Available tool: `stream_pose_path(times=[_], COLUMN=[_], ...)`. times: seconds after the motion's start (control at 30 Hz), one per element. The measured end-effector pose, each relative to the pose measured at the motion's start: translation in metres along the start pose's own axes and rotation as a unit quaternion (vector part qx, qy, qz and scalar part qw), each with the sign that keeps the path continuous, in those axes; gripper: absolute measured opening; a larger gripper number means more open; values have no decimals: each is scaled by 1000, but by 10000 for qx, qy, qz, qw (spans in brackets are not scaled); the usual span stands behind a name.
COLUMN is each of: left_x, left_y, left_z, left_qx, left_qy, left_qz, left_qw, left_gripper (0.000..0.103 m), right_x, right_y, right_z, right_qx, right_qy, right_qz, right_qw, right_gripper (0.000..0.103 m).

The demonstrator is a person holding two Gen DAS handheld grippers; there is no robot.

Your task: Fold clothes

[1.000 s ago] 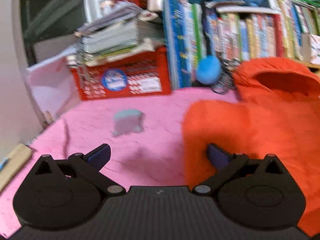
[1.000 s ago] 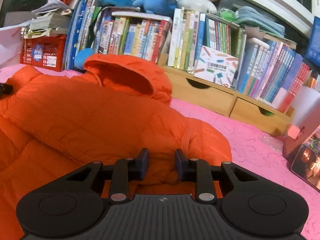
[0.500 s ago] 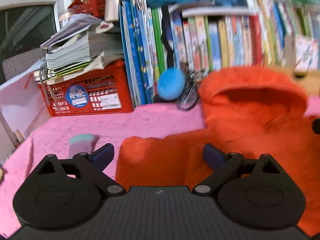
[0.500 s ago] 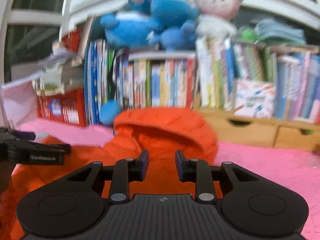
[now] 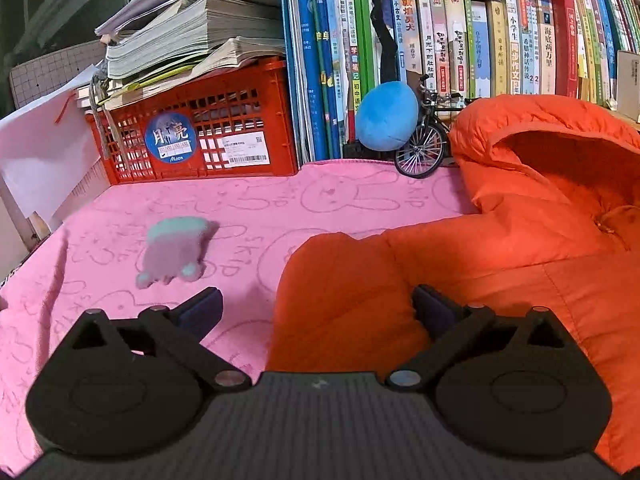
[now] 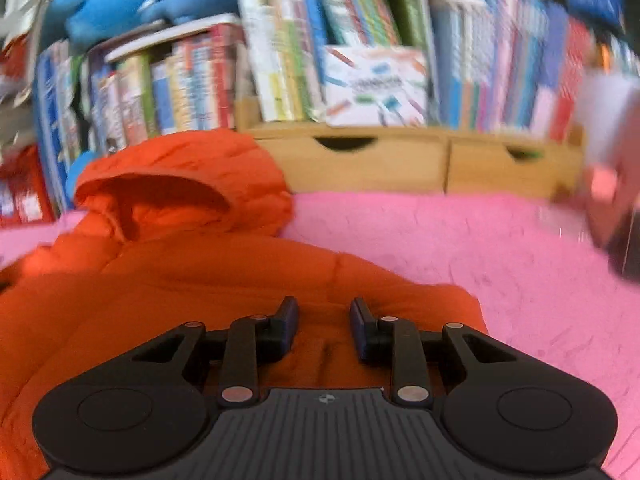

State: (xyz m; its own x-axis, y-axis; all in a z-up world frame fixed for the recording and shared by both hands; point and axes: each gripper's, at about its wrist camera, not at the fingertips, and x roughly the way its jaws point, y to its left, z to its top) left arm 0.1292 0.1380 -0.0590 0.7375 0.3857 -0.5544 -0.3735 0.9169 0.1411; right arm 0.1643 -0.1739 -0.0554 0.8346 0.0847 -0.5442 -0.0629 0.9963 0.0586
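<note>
Black ribbed tongs (image 5: 316, 304), dark-blue pads (image 5: 202, 308).

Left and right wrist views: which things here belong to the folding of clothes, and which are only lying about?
For the job:
orange jacket
left gripper, open
right gripper, slightly open

Lying about:
small plush toy on the pink cloth
blue ball
toy bicycle
red crate
books

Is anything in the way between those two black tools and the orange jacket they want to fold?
Nothing visible. The left tool is open right over the orange jacket's edge, and the right tool sits open above its fabric.
</note>
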Motion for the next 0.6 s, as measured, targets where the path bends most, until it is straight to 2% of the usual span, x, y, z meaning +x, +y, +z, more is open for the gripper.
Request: stream_pose_path(times=[0.1,0.27,0.37,0.47,0.6], left_x=[-13,-65,-86,-89,-71], left_y=[-4,-24,-52,-81,-99], left_z=[4,18,18,9,-6], left_qx=[89,-21,237,561,581], left_qy=[-97,-531,-701,-627,-295], left_qz=[-18,-934,-1454,-1707,-1699], left_qw=[9999,9942,9866,9817,9833], left_gripper=[100,101,103,103,103], right_x=[2,2,5,6,6], right_y=[2,6,6,5,3], right_z=[-1,-3,-1,0,0], right_qx=[-91,-202,-213,-184,-130], right_qy=[93,149,172,186,199], right_qz=[-41,-97,-84,-48,0], right_qw=[9999,9996,9996,9996,9997], right_gripper=[31,32,32,33,34])
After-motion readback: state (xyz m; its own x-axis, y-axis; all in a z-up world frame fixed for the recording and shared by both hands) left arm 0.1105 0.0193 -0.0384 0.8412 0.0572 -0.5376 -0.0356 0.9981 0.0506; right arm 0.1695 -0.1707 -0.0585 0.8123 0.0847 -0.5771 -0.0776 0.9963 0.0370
